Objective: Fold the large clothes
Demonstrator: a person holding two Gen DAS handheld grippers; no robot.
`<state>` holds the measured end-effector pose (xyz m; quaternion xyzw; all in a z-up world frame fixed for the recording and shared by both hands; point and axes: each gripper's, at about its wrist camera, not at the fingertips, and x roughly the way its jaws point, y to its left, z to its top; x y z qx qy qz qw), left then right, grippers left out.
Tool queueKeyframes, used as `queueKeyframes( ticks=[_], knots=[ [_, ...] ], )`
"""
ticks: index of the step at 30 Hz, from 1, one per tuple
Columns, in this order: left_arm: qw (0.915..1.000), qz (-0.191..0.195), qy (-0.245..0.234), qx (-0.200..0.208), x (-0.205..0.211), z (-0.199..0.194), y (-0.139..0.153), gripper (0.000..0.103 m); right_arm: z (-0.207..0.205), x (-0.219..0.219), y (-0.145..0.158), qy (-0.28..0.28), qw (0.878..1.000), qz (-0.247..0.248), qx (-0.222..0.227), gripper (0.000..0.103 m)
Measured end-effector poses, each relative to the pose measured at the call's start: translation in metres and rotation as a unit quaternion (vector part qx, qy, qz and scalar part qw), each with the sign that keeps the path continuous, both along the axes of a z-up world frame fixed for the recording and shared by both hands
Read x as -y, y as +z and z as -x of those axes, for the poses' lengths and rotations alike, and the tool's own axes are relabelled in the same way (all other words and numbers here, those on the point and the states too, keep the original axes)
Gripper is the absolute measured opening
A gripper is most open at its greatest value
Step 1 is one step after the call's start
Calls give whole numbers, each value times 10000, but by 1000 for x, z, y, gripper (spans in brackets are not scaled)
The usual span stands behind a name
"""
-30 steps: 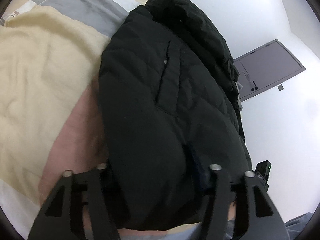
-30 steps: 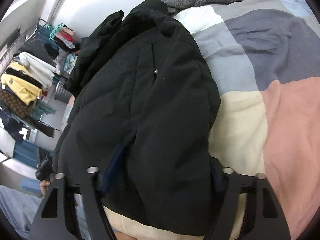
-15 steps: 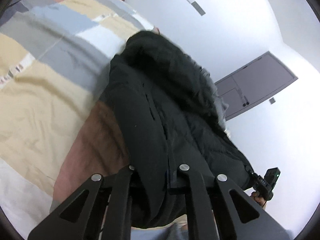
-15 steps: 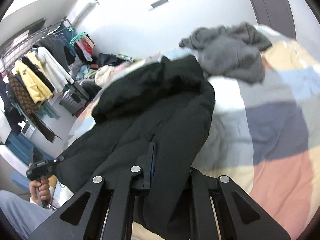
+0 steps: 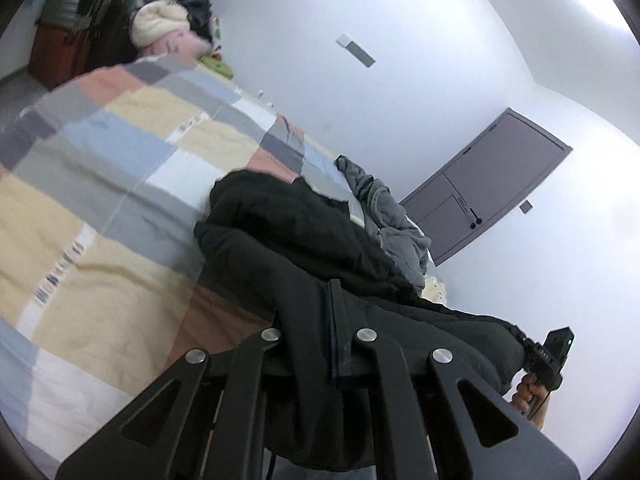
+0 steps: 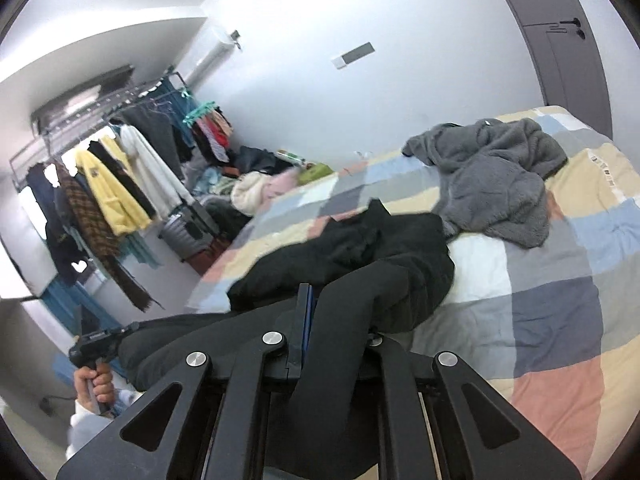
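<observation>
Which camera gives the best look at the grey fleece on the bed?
The right wrist view: the grey fleece lies fully visible on the quilt. In the left wrist view only its crumpled edge shows behind the black coat.

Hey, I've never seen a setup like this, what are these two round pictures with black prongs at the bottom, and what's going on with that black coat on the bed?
No robot here: a person holds a hand tool with a two-finger claw in each hand. A fisheye camera on each tool looks along its fingers, so the pictures are round and the black prongs are the claw's own frame.

One picture is from the left claw, the other from the right claw. Each also shows the other tool off to the side, gripped by a hand.

Both claws are shut on the near edge of the black coat, holding it raised while the far part lies on the bed, which has a patchwork cover. A grey fleece lies further back. A clothes rack stands by the wall.
</observation>
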<state>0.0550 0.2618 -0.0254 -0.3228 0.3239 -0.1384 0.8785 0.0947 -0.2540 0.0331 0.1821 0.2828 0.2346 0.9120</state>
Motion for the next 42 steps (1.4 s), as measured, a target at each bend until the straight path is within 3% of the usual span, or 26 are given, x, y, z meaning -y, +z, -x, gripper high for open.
queueKeyframes(
  ticks=[9,14,18,25,32,39,42],
  knots=[
    [9980,-596,-218,-48,3,24,61,7,35,0,49,210,9996,123,141,7],
    [9956,-831,-319,-277,7,45,69,8,68,0,53,270,9993,239,98,7],
    [9931,-978,-442,-466,11,47,69,8,70,5,47,204,9996,133,-114,7],
    [9918,-884,-527,-762,14,-8,66,10,10,19,37,-67,9984,-42,-552,7],
    [9878,-1035,-339,-1109,18,-99,60,13,-99,28,17,-348,9925,-213,-1150,7],
    [9753,-1280,-43,-1798,16,-198,21,14,-208,19,-24,-631,9818,-77,-1790,7],
    [9669,-1328,121,-2175,13,-243,-9,14,-252,16,-52,-799,9735,-107,-2139,7]
  ],
)
